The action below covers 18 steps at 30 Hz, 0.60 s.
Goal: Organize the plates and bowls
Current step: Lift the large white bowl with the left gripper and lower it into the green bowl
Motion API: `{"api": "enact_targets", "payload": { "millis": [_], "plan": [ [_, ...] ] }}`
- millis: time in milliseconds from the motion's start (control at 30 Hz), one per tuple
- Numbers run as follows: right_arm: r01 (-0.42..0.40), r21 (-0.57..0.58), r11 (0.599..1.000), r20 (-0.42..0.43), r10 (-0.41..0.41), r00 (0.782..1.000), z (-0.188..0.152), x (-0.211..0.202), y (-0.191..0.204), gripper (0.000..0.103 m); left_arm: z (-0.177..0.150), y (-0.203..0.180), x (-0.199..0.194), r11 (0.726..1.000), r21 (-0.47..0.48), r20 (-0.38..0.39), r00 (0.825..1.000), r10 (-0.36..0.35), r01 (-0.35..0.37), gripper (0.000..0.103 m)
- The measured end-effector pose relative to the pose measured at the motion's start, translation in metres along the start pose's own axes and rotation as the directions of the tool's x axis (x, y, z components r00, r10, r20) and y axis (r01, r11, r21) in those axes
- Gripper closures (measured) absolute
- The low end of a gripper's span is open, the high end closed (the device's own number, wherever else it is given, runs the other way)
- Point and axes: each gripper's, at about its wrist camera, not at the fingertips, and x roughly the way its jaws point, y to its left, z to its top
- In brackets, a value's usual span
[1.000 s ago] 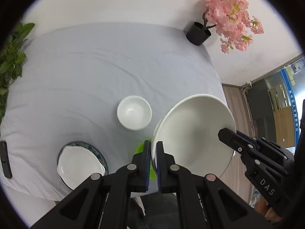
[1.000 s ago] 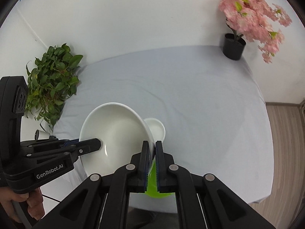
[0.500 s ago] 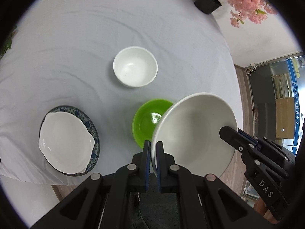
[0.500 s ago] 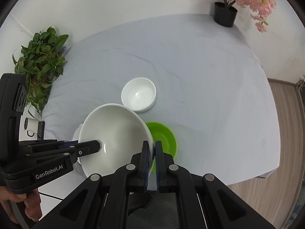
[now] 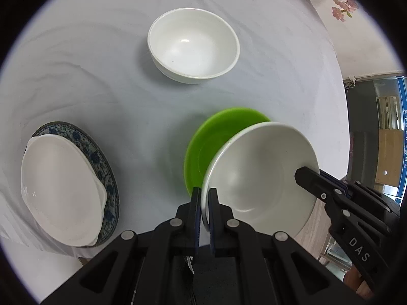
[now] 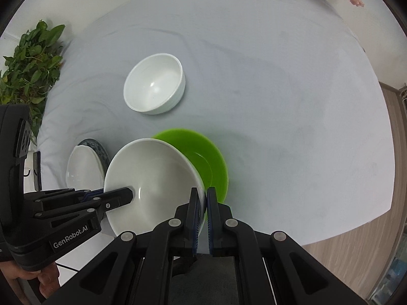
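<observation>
A counter (image 6: 279,76) draped in pale grey cloth fills both views, with a leafy plant (image 6: 28,58) at its left edge and wood flooring to the right. The left claw (image 5: 204,203) and right claw (image 6: 201,203) each pinch opposite rims of the large white bowl (image 5: 259,178), held tilted just over the green bowl (image 6: 203,160). Since half a second ago the bowls loom larger; the cameras have dropped closer.

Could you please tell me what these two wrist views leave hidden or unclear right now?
- Green plastic bowl: near side hidden by the held large white ceramic bowl in both views; whether they touch is unclear.
- Blue-patterned plate: mostly covered by the white dish on it.
- Pink flowers: cut off by the left wrist's fisheye edge.
</observation>
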Motion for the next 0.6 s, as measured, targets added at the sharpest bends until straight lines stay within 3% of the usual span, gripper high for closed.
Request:
{"api": "enact_targets", "payload": {
  "millis": [300, 600],
  "plan": [
    [0.014, 0.016, 1.000, -0.025, -0.014, 1.000, 0.009, 0.035, -0.014, 0.100, 0.009, -0.003, 0.021, 1.000, -0.025, -0.009, 1.000, 0.012, -0.013, 0.099],
    [0.030, 0.016, 0.999, -0.053, -0.029, 0.998, 0.016, 0.057, -0.002, 0.100, 0.012, 0.005, 0.038, 0.999, -0.052, -0.043, 0.999, 0.001, -0.003, 0.099]
  ]
}}
